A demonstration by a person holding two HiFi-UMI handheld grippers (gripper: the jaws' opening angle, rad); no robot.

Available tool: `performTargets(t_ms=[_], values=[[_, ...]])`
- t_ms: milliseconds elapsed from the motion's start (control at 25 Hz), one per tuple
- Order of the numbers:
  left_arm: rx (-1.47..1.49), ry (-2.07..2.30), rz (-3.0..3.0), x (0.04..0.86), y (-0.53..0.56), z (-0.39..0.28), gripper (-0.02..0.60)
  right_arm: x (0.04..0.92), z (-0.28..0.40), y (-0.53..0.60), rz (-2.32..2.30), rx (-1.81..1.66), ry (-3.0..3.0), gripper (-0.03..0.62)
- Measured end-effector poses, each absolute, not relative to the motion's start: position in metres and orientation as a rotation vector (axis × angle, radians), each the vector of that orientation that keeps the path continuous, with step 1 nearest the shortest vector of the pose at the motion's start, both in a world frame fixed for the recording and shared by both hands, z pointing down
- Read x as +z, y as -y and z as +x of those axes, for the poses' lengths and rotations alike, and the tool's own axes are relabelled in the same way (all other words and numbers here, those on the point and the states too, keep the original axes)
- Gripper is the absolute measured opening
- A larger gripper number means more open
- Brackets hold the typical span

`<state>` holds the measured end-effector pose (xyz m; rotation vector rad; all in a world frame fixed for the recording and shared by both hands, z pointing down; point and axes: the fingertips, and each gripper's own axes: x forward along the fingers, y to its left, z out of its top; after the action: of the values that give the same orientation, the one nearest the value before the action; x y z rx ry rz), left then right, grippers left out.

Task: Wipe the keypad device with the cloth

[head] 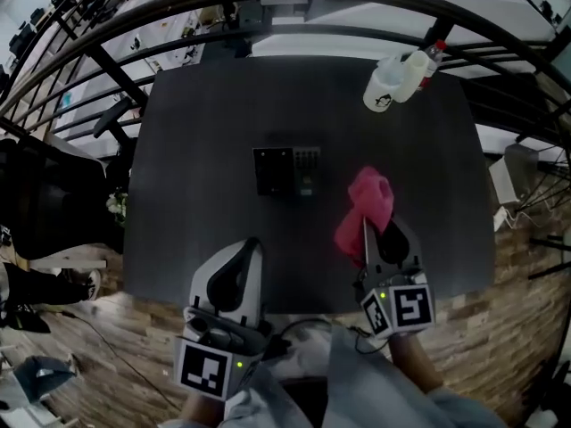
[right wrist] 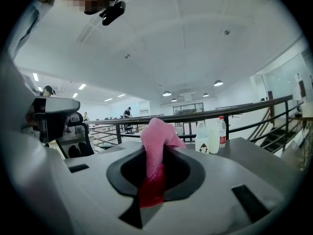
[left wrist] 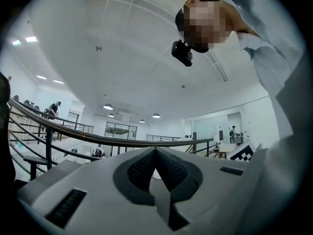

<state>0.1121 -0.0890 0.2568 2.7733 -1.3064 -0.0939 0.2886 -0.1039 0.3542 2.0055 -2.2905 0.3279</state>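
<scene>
Near counter [head: 196, 132] edge: our left tongs [head: 251, 248] pressed together, empty. Our right tongs [head: 366, 234] clamp pink cloth [head: 368, 203]. Keypad device [head: 285, 171] mid-counter, ahead-left of cloth, long axis along near edge. We judge wipe needs forward-left reach.

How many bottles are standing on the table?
3, clustered at the far right corner of the table: a white penguin-label bottle, a pale bottle beside it, a red-capped bottle just behind. Another could be hidden behind them.
</scene>
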Motion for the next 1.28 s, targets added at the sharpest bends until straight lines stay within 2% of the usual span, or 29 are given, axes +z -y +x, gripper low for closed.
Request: performTargets(t_ms=[840,1280], values=[[-0.07,1.465,2.646,0.274,0.123,0.037,0.005,0.422,0.242,0.227,1.92,0.323,2.219,0.071],[-0.047,1.542,2.601,0.281,0.125,0.009,0.005,0.444,0.176,0.252,1.716,0.189,2.257,0.071]])
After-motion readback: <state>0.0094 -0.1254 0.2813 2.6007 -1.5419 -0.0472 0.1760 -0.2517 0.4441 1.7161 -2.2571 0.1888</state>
